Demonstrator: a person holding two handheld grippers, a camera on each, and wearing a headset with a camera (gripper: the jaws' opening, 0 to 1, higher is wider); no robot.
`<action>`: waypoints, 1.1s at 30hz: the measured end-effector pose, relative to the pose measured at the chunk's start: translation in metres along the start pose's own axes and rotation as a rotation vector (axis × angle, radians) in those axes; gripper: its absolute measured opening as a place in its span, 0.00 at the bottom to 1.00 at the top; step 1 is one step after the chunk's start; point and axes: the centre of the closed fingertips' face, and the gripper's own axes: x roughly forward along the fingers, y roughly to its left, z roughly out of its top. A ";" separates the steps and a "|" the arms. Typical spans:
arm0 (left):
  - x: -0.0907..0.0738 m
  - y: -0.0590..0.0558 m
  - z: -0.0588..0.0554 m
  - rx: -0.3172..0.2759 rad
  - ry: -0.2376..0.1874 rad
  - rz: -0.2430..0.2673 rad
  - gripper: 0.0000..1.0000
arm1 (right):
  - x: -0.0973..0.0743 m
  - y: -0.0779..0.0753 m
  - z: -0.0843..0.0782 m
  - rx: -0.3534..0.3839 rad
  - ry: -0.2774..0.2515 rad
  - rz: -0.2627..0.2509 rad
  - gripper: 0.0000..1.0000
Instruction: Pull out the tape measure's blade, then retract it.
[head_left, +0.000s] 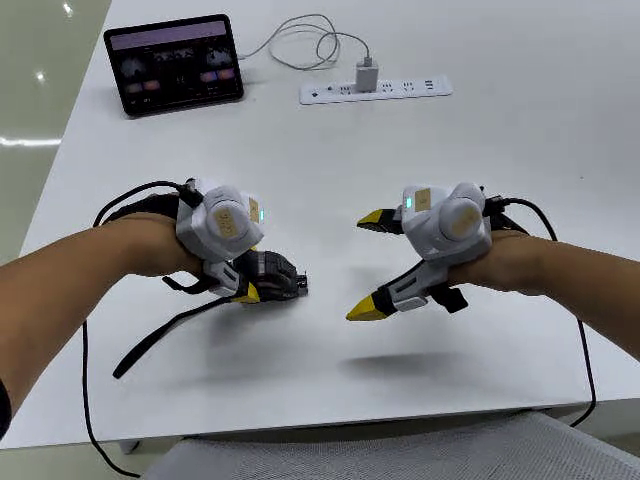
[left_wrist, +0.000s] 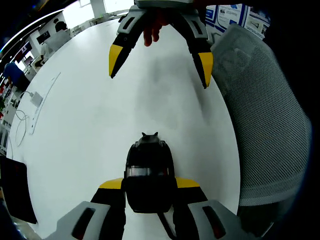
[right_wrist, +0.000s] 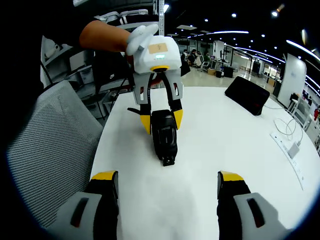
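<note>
The left claw (head_left: 252, 290) grips the black tape measure (head_left: 280, 276) on the bench (head_left: 330, 150). The right claw (head_left: 367, 265) gapes wide, touching nothing.

white table (head_left: 330, 170), dark tablet (head_left: 173, 63), white power strip (head_left: 400, 89)

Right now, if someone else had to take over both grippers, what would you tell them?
Left gripper: jaws shut on the black tape measure, which seems to rest on the white workbench.
Right gripper: jaws open, holding nothing, facing the tape measure with a gap between them.
Done: tape measure gripped.
Left: blade tip sits at the case, not yet pulled out. Probably bring the right jaws onto the tip, pull the blade out, then retract it.
</note>
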 end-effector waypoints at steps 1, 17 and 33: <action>0.000 0.000 0.000 -0.016 0.000 -0.001 0.32 | 0.003 0.000 0.001 0.004 0.000 0.004 0.76; 0.002 0.000 0.001 -0.049 -0.063 0.014 0.31 | 0.049 0.002 -0.001 -0.046 0.057 0.066 0.44; 0.005 0.001 0.002 -0.054 -0.069 -0.004 0.31 | 0.077 0.003 -0.018 -0.101 0.124 0.107 0.24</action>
